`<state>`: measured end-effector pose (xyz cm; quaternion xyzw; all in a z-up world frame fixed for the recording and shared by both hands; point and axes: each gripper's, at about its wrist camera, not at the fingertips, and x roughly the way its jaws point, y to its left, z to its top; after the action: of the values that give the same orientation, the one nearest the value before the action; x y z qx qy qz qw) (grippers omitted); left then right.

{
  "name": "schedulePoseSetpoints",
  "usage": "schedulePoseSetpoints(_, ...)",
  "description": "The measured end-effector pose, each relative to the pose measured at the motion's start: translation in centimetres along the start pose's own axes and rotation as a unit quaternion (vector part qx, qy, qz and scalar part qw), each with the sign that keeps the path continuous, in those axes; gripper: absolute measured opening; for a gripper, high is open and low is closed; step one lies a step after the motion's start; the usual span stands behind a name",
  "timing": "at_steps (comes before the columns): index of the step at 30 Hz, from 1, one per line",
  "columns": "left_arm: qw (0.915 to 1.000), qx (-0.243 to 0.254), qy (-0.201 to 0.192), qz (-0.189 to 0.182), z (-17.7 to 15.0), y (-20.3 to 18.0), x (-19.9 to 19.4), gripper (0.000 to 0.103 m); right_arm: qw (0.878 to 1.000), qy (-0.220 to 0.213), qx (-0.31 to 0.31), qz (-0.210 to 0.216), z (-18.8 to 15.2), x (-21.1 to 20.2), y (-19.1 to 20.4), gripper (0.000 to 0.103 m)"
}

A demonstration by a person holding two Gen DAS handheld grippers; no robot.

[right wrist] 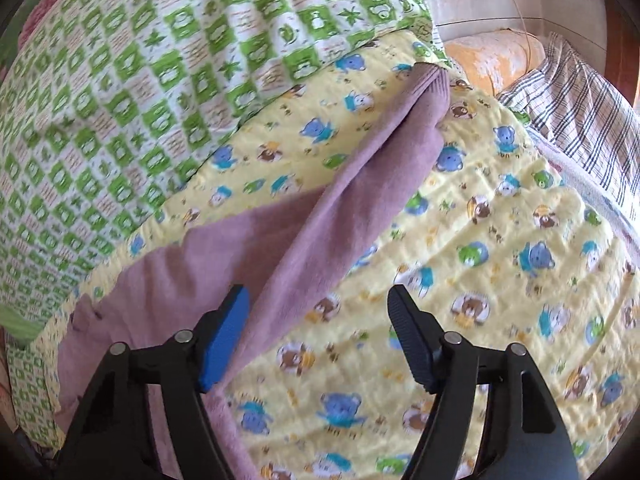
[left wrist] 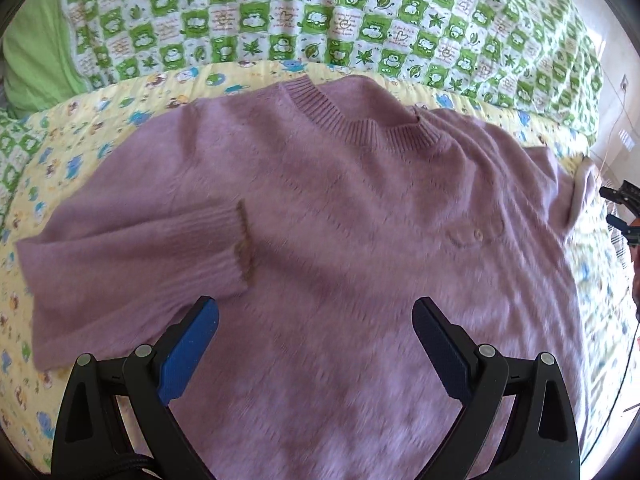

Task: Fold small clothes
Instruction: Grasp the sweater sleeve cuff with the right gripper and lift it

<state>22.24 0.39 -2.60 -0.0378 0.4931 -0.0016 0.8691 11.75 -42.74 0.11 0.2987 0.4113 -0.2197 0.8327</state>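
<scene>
I see the bed with a yellow bear-print quilt (left wrist: 120, 128); on it lie flat a purple sweater (left wrist: 340, 220) and a green checkered blanket (left wrist: 320, 12).

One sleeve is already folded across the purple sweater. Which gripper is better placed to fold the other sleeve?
Likely the right gripper: its open jaws hover beside the outstretched sleeve. The left gripper hangs over the sweater body, by the folded sleeve.

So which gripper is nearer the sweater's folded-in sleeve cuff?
Left. The left gripper hovers open just below the cuff; the right gripper sits off the sweater's opposite edge, over the other sleeve.
</scene>
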Motion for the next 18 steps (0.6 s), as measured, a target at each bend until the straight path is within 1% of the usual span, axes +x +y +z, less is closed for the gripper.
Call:
schedulePoseSetpoints(3,0.9999,-0.004,0.008,-0.009,1.3,-0.3,1.4,0.098,1.000,-0.005,0.018,-0.004,3.0,2.0,-1.2,0.064)
schedulePoseSetpoints(7,0.9996,-0.014,0.019,-0.017,2.4,-0.5,3.1,0.098,0.999,-0.007,0.038,-0.019,6.6,4.8,-2.5,0.062)
schedulePoseSetpoints(11,0.9992,-0.012,0.035,-0.012,2.7,-0.5,5.1,0.098,0.998,-0.002,0.056,-0.035,9.4,7.4,-3.9,0.059)
schedulePoseSetpoints(13,0.9991,-0.007,0.041,-0.004,2.8,-0.6,6.0,0.098,0.997,0.006,0.058,-0.046,10.3,8.7,-4.4,0.055)
schedulePoseSetpoints(15,0.9989,-0.008,0.046,-0.001,2.7,-0.3,6.7,0.098,0.996,0.014,0.055,-0.063,11.0,9.9,-4.9,0.042)
schedulePoseSetpoints(17,0.9988,-0.015,0.046,-0.005,2.6,0.1,7.0,0.098,0.996,0.017,0.058,-0.061,11.4,10.5,-5.5,0.008)
schedulePoseSetpoints(18,0.9988,-0.018,0.046,-0.005,2.6,0.3,7.0,0.098,0.997,0.014,0.057,-0.055,11.5,10.4,-5.5,0.008)
